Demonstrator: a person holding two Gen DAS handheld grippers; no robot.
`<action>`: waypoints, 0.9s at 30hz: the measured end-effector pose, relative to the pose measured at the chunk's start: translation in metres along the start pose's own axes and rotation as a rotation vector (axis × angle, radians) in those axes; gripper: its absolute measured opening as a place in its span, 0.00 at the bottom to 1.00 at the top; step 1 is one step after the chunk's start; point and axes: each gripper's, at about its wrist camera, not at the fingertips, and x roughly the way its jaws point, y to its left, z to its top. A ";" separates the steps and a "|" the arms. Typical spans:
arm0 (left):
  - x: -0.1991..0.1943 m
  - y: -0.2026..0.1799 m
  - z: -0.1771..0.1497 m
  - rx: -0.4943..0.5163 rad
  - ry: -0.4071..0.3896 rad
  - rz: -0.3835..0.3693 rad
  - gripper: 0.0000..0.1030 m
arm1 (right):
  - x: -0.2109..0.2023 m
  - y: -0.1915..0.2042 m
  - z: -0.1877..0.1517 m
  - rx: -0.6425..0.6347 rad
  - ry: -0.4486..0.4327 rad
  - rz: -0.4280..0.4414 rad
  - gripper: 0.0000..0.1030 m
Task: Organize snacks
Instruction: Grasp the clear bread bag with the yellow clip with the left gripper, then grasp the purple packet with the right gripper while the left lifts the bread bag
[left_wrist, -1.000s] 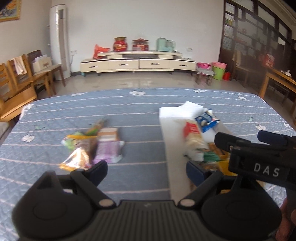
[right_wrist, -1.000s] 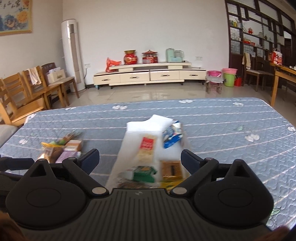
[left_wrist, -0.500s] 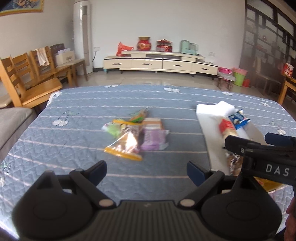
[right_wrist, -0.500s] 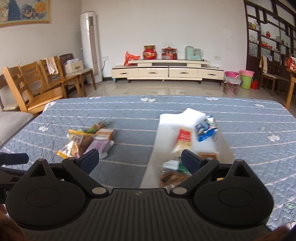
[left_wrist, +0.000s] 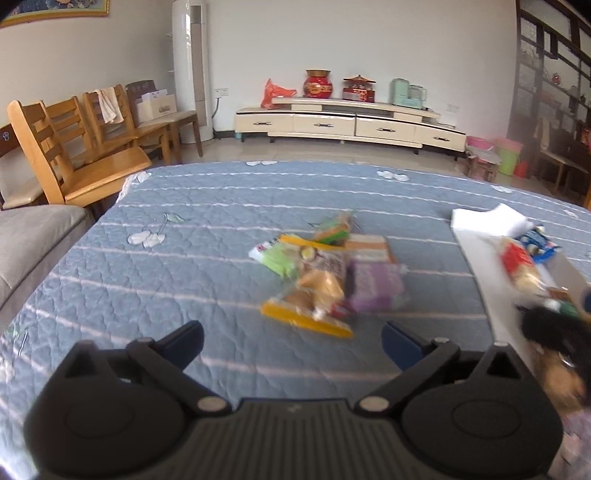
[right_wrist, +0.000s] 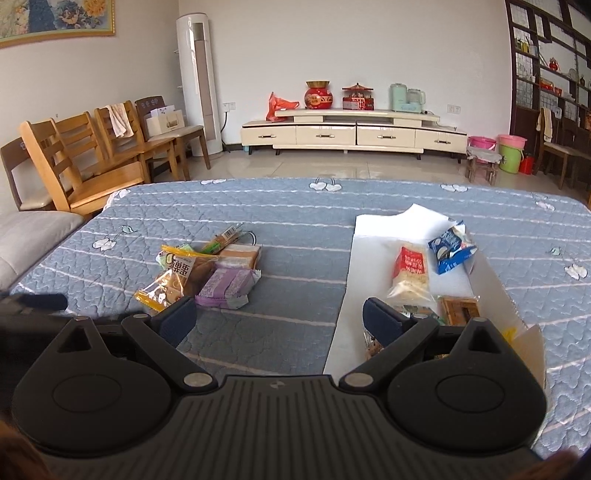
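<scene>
Black left gripper (left_wrist: 291, 338) spread, level above snack pile (left_wrist: 325, 273); right gripper (right_wrist: 279, 315) spread beside white box (right_wrist: 491, 273).

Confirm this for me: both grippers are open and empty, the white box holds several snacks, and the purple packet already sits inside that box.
One detail is wrong. The purple packet is not in the white box; it lies in the loose pile on the blue quilt, left of the box, as the right wrist view shows. The rest holds: left gripper and right gripper are open and empty.
</scene>
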 end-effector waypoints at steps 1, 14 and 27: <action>0.008 -0.001 0.004 0.007 0.001 0.001 0.99 | 0.001 -0.001 -0.001 0.006 0.003 0.003 1.00; 0.103 -0.011 0.031 0.045 0.066 -0.018 0.82 | 0.017 -0.009 -0.008 0.034 0.037 0.013 1.00; 0.043 0.037 -0.009 -0.050 0.057 -0.031 0.38 | 0.065 0.019 0.006 0.009 0.105 0.057 1.00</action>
